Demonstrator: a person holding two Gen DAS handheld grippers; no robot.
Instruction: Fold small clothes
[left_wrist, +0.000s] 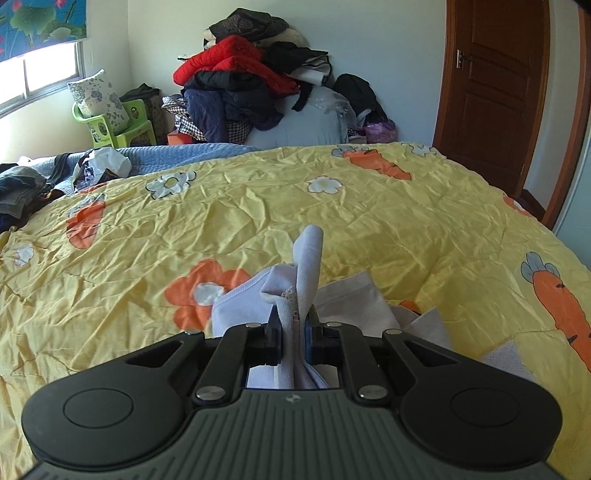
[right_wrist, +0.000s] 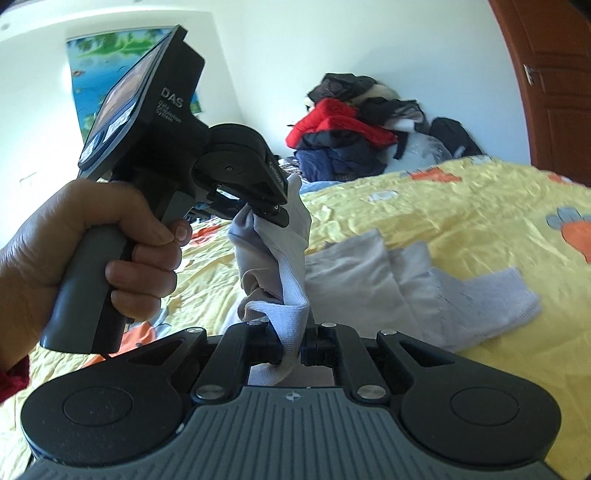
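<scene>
Both wrist views look close and low across the yellow quilt toward the same clothes pile.

A pale lilac-white garment hangs bunched above the bed, its far part lying crumpled on the yellow quilt.

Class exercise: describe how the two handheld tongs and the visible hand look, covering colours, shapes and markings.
Both tongs are black linkage arms with silver rivets on a ribbed grey body with round black discs. The left tool has a grey pistol grip and white "DAS" lettering. The hand is bare, with a dark red sleeve.
</scene>
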